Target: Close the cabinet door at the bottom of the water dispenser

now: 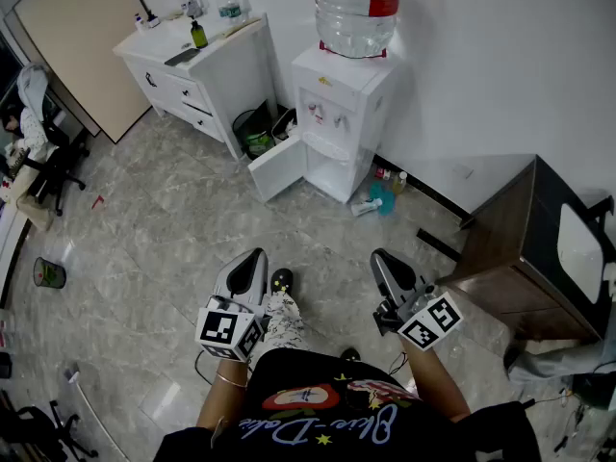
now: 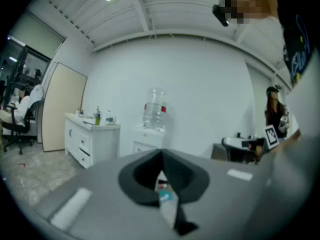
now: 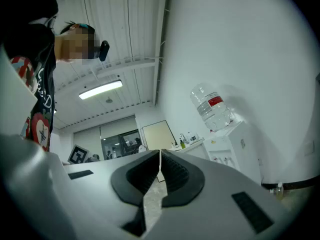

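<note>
A white water dispenser (image 1: 339, 114) with a clear bottle (image 1: 358, 8) on top stands against the far wall. Its bottom cabinet door (image 1: 280, 169) hangs open, swung out to the left. The dispenser also shows far ahead in the left gripper view (image 2: 150, 134) and at the right of the right gripper view (image 3: 235, 144). Both grippers are held near my body, far from the dispenser. My left gripper (image 1: 252, 263) is shut and empty. The right gripper (image 1: 383, 258) is also shut on nothing.
A white drawer cabinet (image 1: 197, 75) with bottles stands left of the dispenser, with bins (image 1: 258, 133) between them. Small bottles (image 1: 380, 195) lie on the floor by the dispenser's right. A dark wooden table (image 1: 525, 253) is at the right. Office chairs (image 1: 53, 162) are far left.
</note>
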### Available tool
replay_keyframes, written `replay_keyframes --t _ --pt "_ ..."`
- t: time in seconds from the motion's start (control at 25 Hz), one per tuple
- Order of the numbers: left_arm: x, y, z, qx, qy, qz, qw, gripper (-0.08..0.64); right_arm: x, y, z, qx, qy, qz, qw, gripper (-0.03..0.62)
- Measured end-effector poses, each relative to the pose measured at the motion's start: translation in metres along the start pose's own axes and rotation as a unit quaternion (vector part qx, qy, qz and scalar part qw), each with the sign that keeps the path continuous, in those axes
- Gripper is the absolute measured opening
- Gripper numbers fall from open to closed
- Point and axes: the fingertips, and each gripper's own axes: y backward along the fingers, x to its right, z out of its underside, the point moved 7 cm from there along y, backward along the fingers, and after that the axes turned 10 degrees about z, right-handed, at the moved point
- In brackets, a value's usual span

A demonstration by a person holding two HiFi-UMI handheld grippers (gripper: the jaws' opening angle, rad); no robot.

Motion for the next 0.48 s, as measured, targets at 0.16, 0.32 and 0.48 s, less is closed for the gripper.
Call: replay_keyframes --t 0.16,0.32,0.48 --pt "-0.086 -0.043 -0.002 -0.008 0.008 0.026 0.9996 0.002 0.010 -0.089 0.018 -0.009 0.014 0.027 0.999 0.017" --pt "-0.173 -0.094 0.000 -0.024 0.036 0.048 0.9979 0.000 0.025 -0.184 0.026 -0.006 0.029 0.079 0.996 0.017" --pt "-0.235 -0.142 0.005 -0.027 0.002 0.065 0.9975 0.002 0.042 -0.264 0.036 -0.003 0.030 0.094 0.995 0.017"
